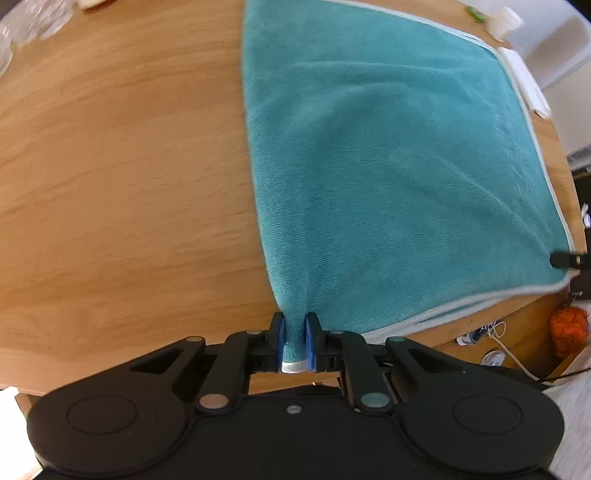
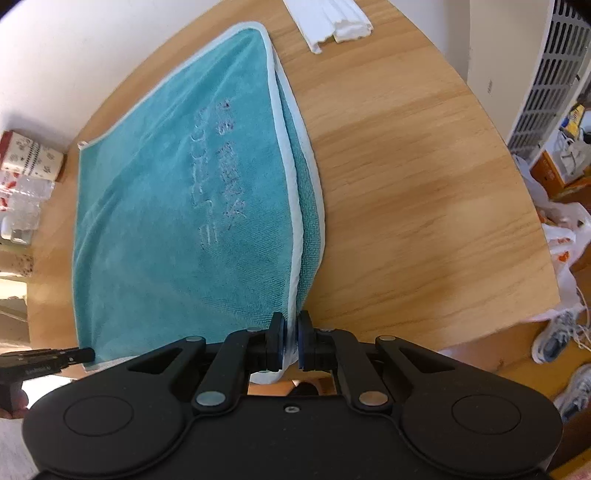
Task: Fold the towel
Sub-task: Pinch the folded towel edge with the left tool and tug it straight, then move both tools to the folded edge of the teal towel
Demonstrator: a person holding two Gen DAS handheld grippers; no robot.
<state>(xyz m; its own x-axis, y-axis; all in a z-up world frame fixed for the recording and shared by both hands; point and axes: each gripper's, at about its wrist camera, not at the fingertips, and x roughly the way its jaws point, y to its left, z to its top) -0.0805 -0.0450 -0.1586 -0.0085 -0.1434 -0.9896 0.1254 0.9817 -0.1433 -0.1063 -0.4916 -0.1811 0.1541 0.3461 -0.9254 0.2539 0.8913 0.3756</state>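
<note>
The teal terry towel with pale piping (image 1: 388, 166), already doubled, is spread on the round wooden desk (image 1: 122, 177), stretching from both claws toward the top of each frame. One near corner is clenched by the left claw (image 1: 294, 341), the other by the right claw (image 2: 291, 341). Bare desk lies at left in the left view and at right in the right view; white paper strips (image 2: 332, 22) sit near the far corner.
</note>
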